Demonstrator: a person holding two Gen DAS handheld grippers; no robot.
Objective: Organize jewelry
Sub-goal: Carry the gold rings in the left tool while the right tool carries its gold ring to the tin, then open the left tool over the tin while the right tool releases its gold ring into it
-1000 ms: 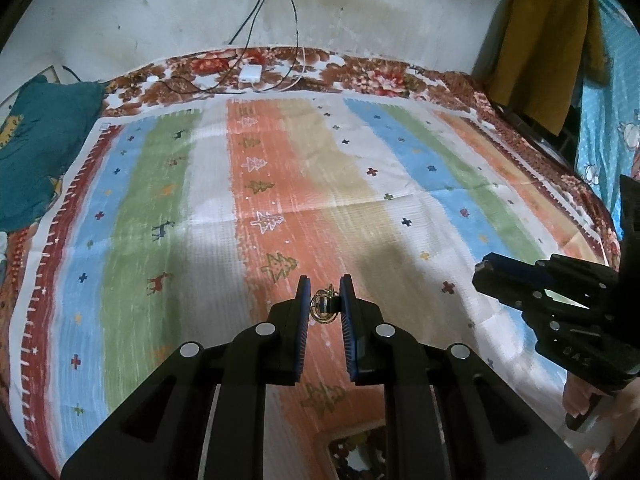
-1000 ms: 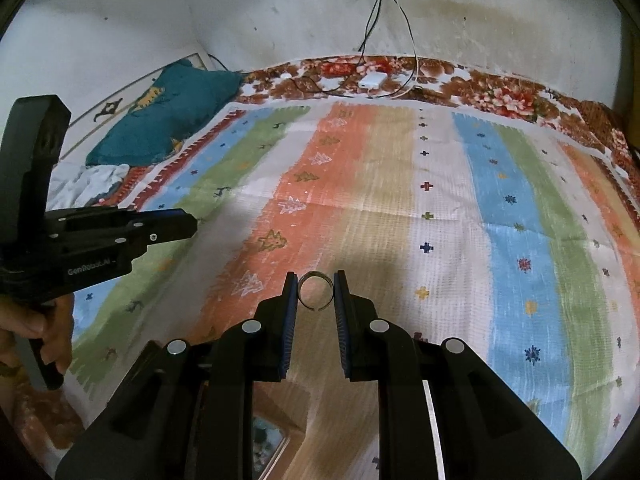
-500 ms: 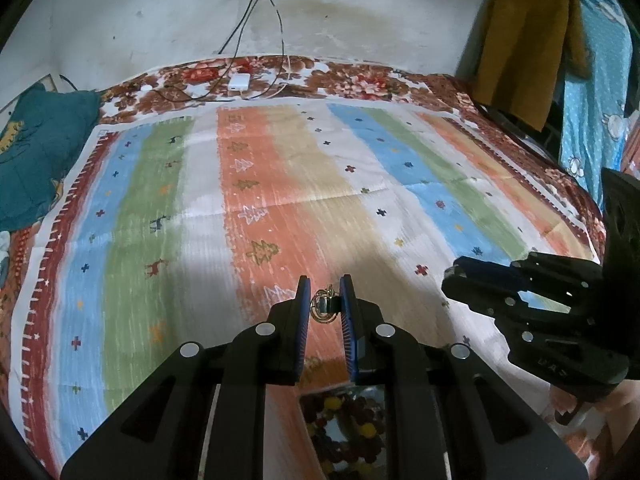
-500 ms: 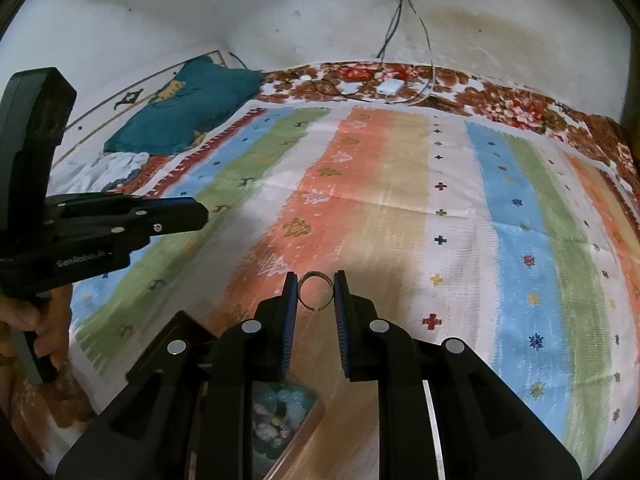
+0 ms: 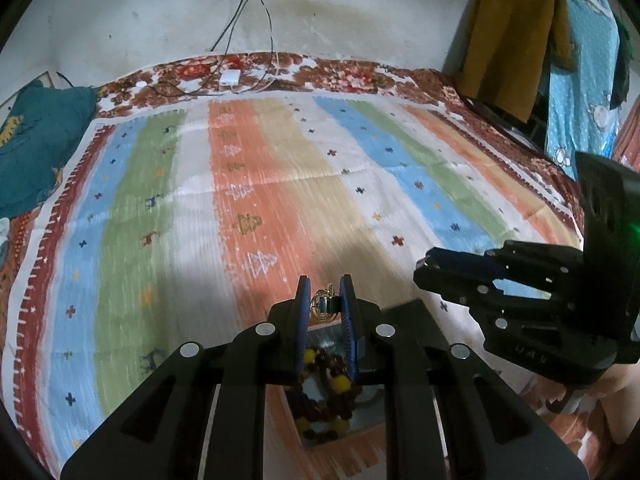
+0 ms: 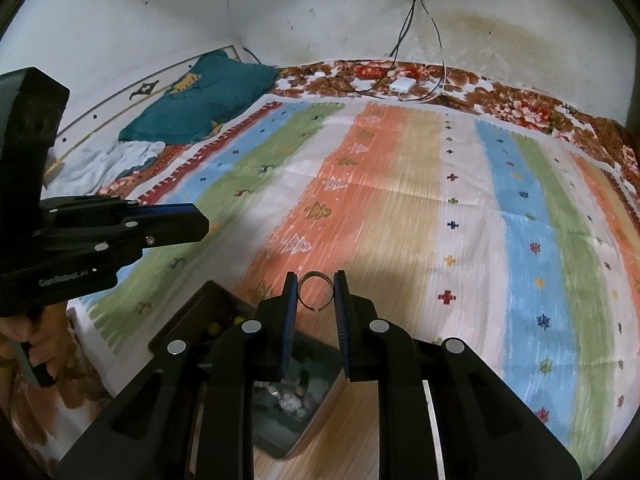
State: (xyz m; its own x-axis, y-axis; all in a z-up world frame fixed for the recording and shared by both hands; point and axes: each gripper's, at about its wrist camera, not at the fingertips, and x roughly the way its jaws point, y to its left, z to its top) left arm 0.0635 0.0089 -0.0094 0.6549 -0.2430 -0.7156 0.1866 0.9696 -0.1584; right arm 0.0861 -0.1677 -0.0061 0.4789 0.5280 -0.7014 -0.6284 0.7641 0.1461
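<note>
My left gripper (image 5: pixel 325 300) is shut on a small gold earring (image 5: pixel 324 304) and holds it over the open jewelry box (image 5: pixel 408 312), above a compartment with a brown and yellow bead necklace (image 5: pixel 326 396). My right gripper (image 6: pixel 316 294) is shut on a thin silver ring (image 6: pixel 316 292), above another compartment holding pale stones (image 6: pixel 290 398). Each gripper shows in the other's view: the right one (image 5: pixel 440 276) at the right, the left one (image 6: pixel 192 224) at the left.
The box sits at the near edge of a striped blanket (image 5: pixel 280 200) spread over a bed. A teal pillow (image 6: pixel 200 100) lies at the far left. A white charger with cables (image 5: pixel 230 78) lies by the wall. Clothes (image 5: pixel 516 36) hang at the right.
Both grippers have drawn back toward the near edge with their pieces still held. The jewelry box has come into view under the fingers.
</note>
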